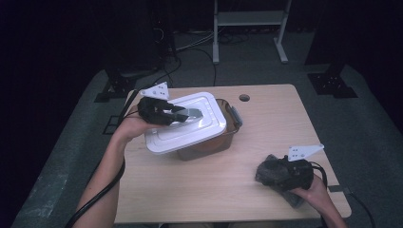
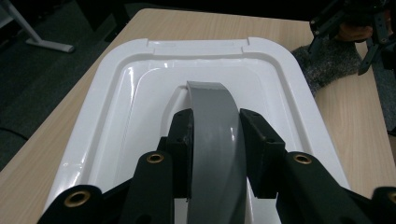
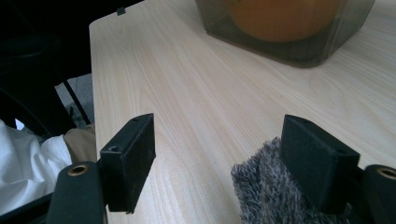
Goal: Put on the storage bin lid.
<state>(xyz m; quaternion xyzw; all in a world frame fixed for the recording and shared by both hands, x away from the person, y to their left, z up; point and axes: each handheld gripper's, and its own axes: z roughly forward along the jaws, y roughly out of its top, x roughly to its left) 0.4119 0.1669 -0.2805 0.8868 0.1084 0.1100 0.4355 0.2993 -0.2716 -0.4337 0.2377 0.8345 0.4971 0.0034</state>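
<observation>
Open tabletop [image 1: 209, 190] ahead of the box [image 1: 209, 145]; lid [image 1: 190, 126] overhangs it.

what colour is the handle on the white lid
Grey: the handle arches over the white lid, clearest in the left gripper view.

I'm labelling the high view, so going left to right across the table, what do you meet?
left gripper shut on the lid's grey handle → white lid → brown-tinted bin → grey fuzzy cloth → right gripper
</observation>
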